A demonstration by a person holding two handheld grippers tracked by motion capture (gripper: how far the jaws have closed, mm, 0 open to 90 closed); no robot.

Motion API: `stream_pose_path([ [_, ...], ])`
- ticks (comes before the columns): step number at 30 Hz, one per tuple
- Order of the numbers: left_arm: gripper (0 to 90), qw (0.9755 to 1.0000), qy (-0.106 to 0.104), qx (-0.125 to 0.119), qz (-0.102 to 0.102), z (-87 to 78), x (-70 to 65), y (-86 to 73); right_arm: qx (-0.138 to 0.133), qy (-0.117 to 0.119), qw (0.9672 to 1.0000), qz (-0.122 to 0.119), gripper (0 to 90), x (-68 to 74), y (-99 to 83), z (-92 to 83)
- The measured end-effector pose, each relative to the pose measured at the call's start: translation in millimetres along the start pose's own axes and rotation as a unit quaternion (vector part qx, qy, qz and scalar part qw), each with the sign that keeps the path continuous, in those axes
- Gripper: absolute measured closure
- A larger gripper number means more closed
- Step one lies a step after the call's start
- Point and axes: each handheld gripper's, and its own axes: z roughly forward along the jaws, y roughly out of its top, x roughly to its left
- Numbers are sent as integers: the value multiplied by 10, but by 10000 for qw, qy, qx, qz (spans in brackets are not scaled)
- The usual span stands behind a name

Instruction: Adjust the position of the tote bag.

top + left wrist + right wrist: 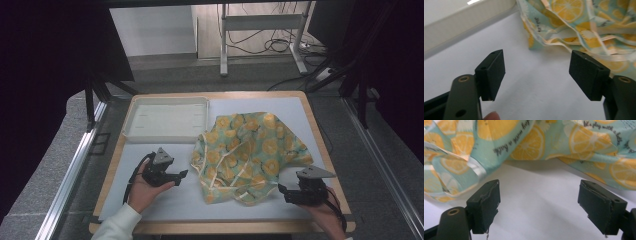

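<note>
Bare white mat [165, 200] lay open along the near edge and left of the crumpled lemon cloth [247, 155], giving free passage. The white tray [167, 120] blocked the far left; the cloth filled the right half.

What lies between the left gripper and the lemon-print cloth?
Nothing: bare white mat separates the open left gripper from the cloth, seen in the high view.

Setting: a lab or test room, where I work at a wood-edged table with a white mat [165, 200]. Beyond it: grey carpet floor [165, 75], metal-framed stand [260, 22], loose black cables [280, 45], black curtains [40, 60].
</note>
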Motion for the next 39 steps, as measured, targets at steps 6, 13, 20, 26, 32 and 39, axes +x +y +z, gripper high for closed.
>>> stream_pose_path([
  [6, 372, 9999, 106, -12, 75, -95, -10, 73, 55, 56, 10000, -33, 195, 5, 9, 53],
  [13, 364, 9999, -31, -38, 119, -81, 5, 284, 61, 14, 10000, -17, 197, 21, -13, 34],
  [20, 361, 9998, -111, -156, 108, -92, -30, 453, 61, 20, 9999, -109, 197, 62, -27, 28],
  [26, 349, 9994, -231, -158, 178, -33, -35, 647, 43, 6, 9999, -106, 197, 57, -36, 20],
  [32, 347, 9995, -272, -138, 93, 36, 7, 756, 55, -14, 9999, -83, 196, 44, -48, 20],
  [39, 347, 9995, -264, -65, 179, 108, 21, 894, 63, -5, 9999, -98, 196, 55, -45, 26],
])
